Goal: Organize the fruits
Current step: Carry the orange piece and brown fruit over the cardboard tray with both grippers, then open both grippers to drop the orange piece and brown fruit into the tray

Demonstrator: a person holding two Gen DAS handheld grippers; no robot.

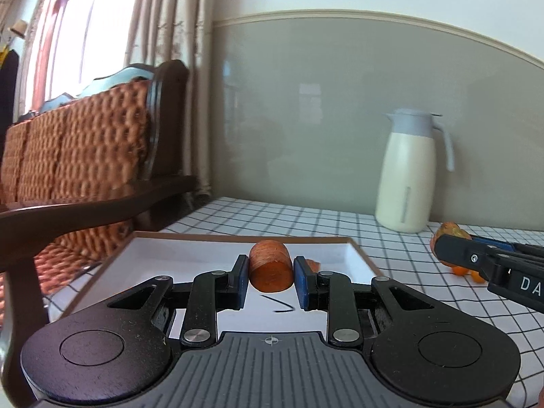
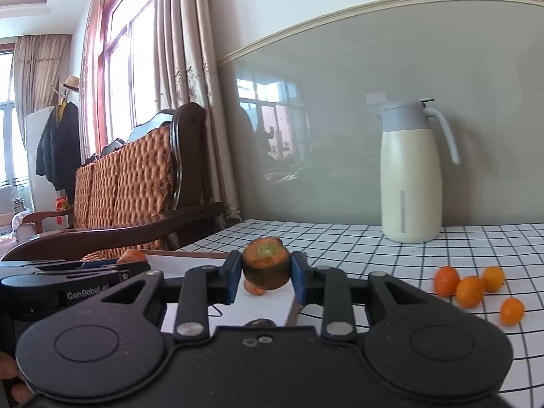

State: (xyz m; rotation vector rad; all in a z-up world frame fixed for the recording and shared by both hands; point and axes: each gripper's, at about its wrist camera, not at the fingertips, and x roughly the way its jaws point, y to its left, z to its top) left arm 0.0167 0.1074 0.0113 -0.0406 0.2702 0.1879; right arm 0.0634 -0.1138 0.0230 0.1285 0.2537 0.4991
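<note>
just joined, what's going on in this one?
A person is sorting produce with two handheld grippers. The left gripper is shut on a carrot chunk over the white tray; the right gripper is shut on a carrot top piece at the tray's near right corner. Another small orange piece lies in the tray. Four kumquats sit loose on the checked tablecloth, near a cream thermos jug.
</note>
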